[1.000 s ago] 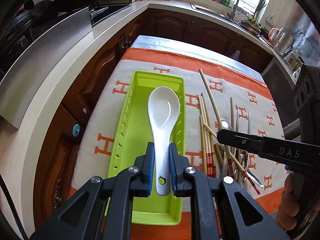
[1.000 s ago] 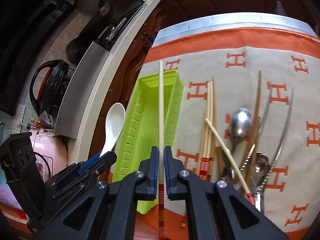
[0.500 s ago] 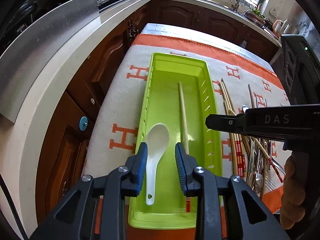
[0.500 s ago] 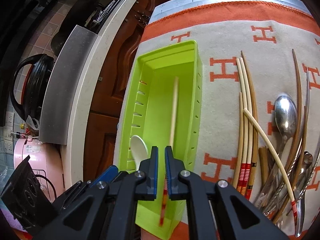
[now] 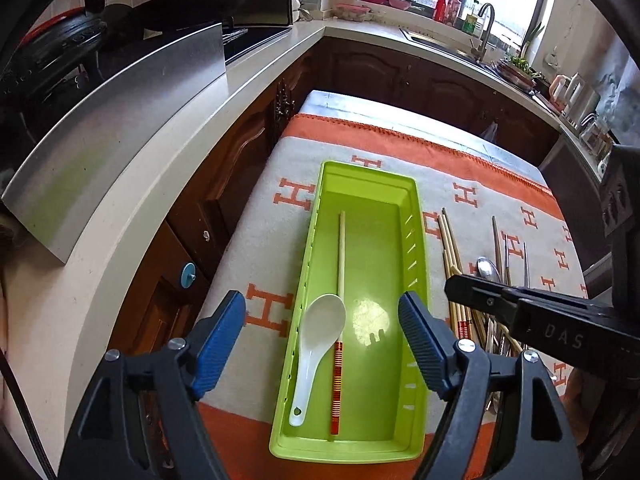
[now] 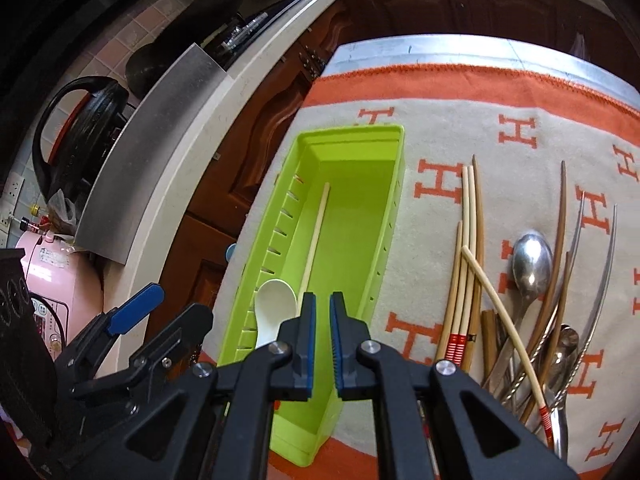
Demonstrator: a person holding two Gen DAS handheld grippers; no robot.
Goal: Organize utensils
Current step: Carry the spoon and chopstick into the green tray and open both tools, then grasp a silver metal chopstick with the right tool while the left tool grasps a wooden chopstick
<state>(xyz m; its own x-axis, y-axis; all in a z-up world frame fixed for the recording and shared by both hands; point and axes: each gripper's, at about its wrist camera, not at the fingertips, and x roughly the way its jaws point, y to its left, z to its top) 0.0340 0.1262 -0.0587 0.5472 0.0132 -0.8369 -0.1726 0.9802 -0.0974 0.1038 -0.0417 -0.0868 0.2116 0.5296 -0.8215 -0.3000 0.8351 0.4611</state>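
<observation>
A white spoon (image 5: 320, 336) and one chopstick (image 5: 340, 280) lie in the green tray (image 5: 416, 264). The left gripper (image 5: 322, 336) is spread wide, the right gripper (image 6: 322, 336) nearly closed — both empty. Next, likely, fetch the loose chopsticks (image 6: 468, 248) right of the tray.

Left claw (image 5: 322, 340): jaws spread wide, nothing held, hovering over the near end of the tray.
Green tray (image 5: 418, 280): lies lengthwise on the patterned cloth (image 5: 256, 248).
White spoon (image 5: 318, 344): inside tray, bowl away from camera.
Chopstick (image 5: 340, 312): inside tray, touching the spoon's right side.
Right claw (image 5: 472, 290): enters from right, above loose utensils (image 5: 496, 272) beside the tray.
</observation>
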